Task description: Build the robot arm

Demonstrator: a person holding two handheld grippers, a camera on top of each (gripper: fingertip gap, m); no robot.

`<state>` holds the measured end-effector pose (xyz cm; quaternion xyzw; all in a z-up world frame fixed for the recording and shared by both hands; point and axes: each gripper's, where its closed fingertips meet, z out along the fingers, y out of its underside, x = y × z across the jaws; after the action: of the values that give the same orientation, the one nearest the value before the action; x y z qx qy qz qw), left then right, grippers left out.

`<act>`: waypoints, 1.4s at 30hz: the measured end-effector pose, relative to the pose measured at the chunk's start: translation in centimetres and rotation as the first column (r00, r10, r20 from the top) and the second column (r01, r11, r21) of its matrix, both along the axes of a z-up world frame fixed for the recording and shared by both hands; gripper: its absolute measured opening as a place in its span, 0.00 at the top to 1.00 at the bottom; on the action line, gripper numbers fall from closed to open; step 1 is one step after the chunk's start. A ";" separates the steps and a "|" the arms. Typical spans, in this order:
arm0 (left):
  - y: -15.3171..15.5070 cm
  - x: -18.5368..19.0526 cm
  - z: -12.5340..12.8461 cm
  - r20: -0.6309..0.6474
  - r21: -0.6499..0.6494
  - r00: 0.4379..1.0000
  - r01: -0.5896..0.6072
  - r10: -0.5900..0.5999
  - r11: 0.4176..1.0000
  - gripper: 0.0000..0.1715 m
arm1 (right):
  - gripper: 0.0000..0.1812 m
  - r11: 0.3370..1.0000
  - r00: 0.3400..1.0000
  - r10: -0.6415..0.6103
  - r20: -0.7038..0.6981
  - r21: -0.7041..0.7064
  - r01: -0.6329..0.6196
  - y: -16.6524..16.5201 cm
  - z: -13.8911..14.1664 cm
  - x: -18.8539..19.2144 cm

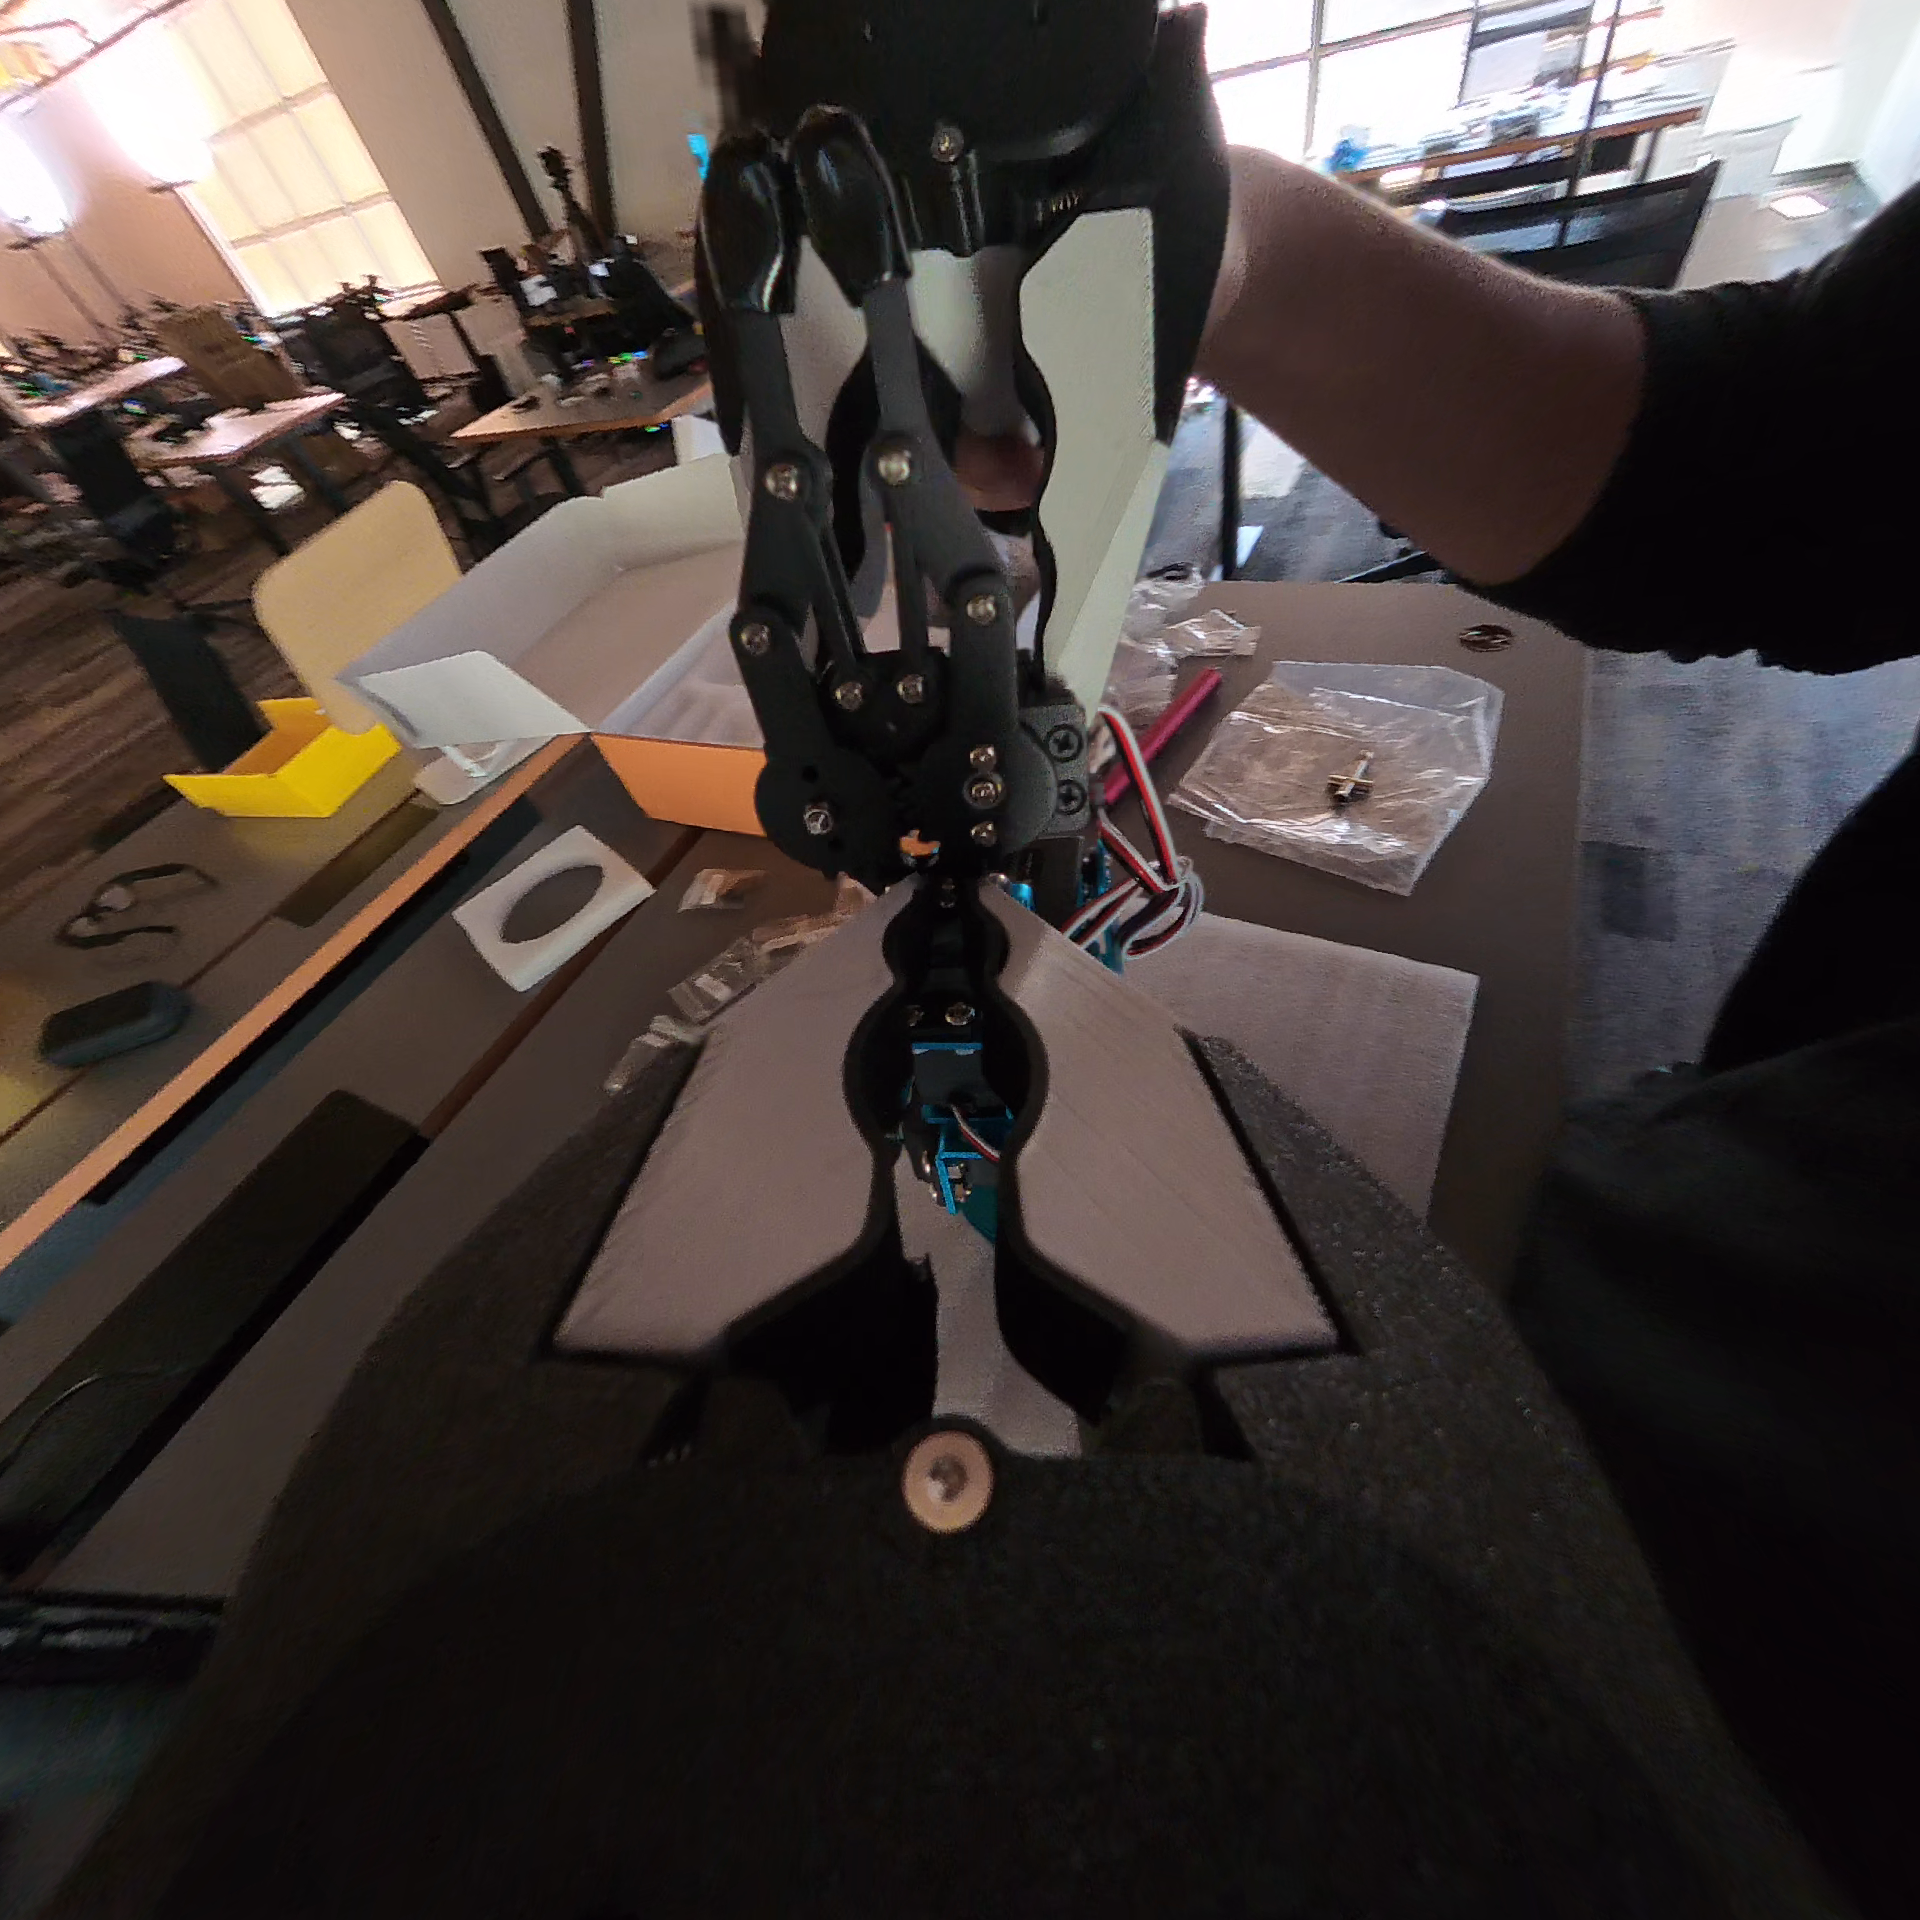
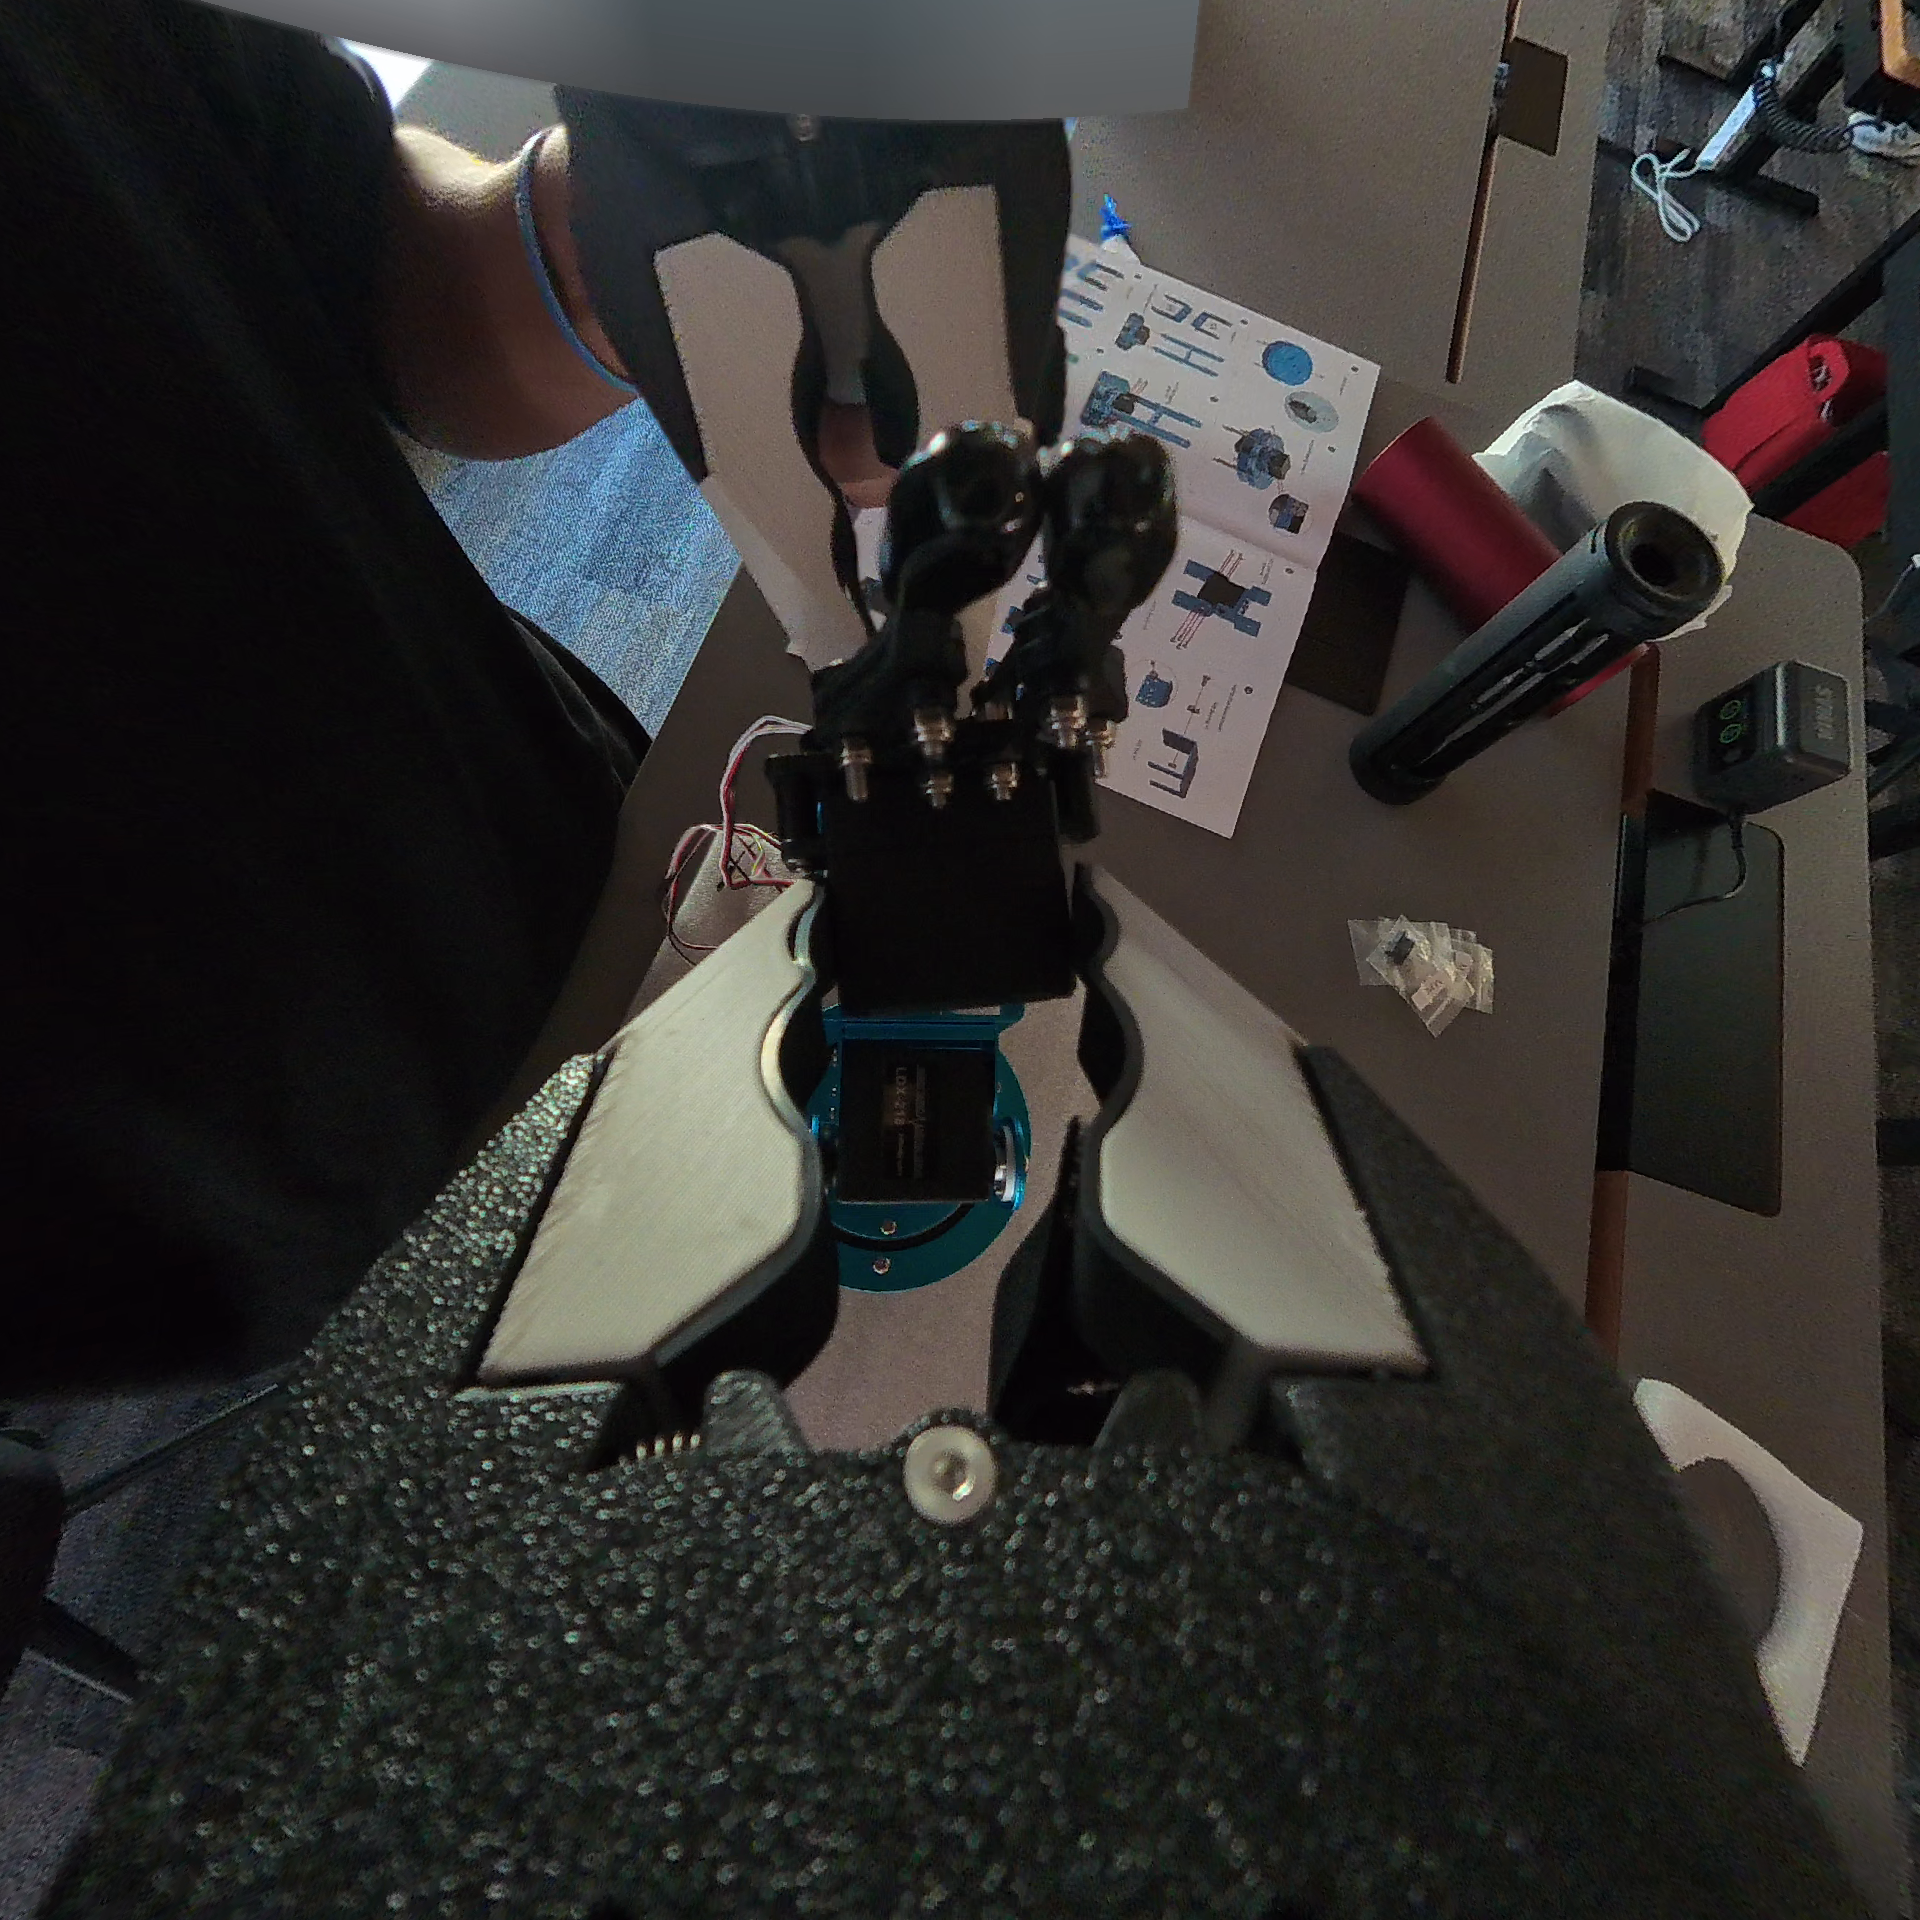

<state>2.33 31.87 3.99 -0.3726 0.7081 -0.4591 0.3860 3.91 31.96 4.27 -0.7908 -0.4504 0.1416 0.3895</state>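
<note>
A small robot claw assembly stands between both grippers: black linked claw [image 1: 873, 582], blue metal bracket [image 1: 961, 1143] and a black servo block [image 2: 945, 914] on a blue round base [image 2: 914, 1262]. My left gripper [image 1: 940, 904] is shut on the blue bracket just under the claw. My right gripper [image 2: 945, 914] is shut on the servo block, one finger on each side. The blurred claw tips [image 2: 1029, 499] point up at the right camera. The right gripper's pale finger [image 1: 1101, 416] and the hand holding it show behind the claw. Coloured wires [image 1: 1153, 883] hang from the servo.
On the grey table [image 2: 1403, 1091] lie an instruction sheet [image 2: 1216, 499], a red cylinder [image 2: 1455, 530], a black tube-shaped tool [image 2: 1538, 644] and small parts bags [image 2: 1423, 971]. The left wrist view shows an open box [image 1: 644, 644], a yellow bin [image 1: 291, 769] and a clear bag [image 1: 1340, 779]. My left and right fingertips are right by each other.
</note>
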 end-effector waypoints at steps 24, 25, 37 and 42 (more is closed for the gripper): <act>0.5 -0.1 0.4 0.096 -0.138 0.982 -0.148 0.162 0.979 0.98 | 0.75 1.000 1.000 0.002 -0.023 -0.017 -0.002 0.4 -0.1 0.1; 0.5 0.0 0.4 0.099 -0.137 0.982 -0.148 0.162 0.980 0.98 | 0.75 1.000 1.000 0.002 -0.020 -0.016 -0.002 0.4 -0.1 0.1; 0.1 -0.8 1.0 0.120 -0.149 0.984 -0.112 0.130 0.982 0.94 | 0.75 0.999 0.998 0.012 -0.058 -0.051 -0.015 0.1 0.0 0.0; -0.6 -0.8 0.4 0.114 -0.102 0.987 -0.101 0.113 0.990 0.91 | 0.75 0.999 0.998 0.008 -0.055 -0.046 -0.010 0.1 0.0 0.2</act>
<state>1.55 31.31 4.38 -0.3999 0.6399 -0.4925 0.4336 4.06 32.09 4.25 -0.7934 -0.4398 0.1754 0.3825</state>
